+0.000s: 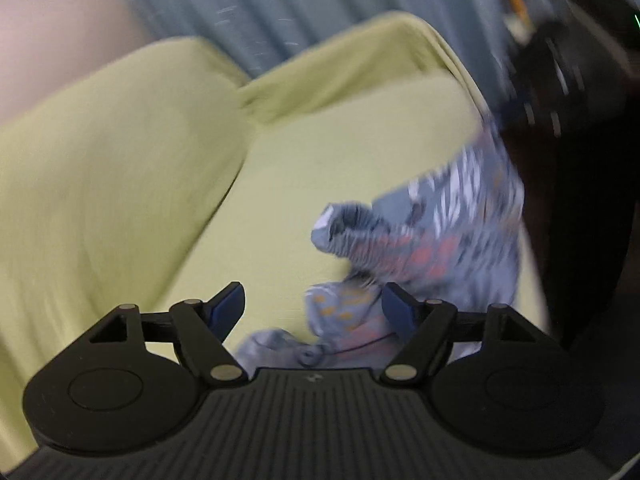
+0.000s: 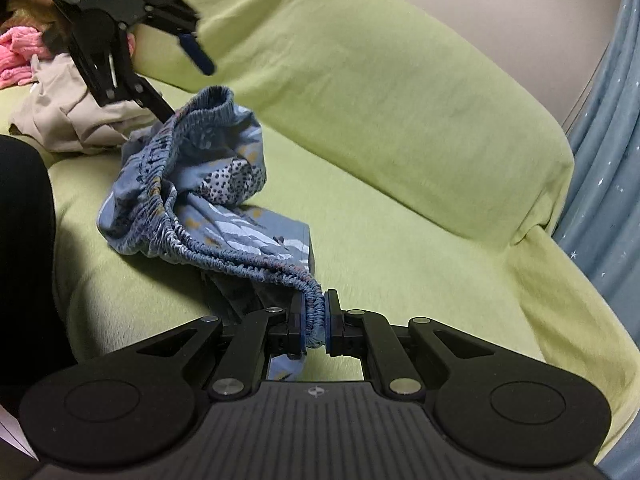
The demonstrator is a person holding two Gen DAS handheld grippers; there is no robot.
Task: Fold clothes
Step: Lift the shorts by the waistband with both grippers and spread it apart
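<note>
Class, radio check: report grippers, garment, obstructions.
Right gripper shut on shorts waistband. Left gripper open over the shorts. Beige garment lies beyond, clear.

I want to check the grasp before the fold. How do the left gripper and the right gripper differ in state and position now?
The left gripper is open and grips nothing, while the right gripper is shut on the elastic waistband of the blue patterned shorts. The left gripper is near the far, bunched end of the waistband; the right gripper is at the near, stretched end. Both are over the green sofa.
</note>
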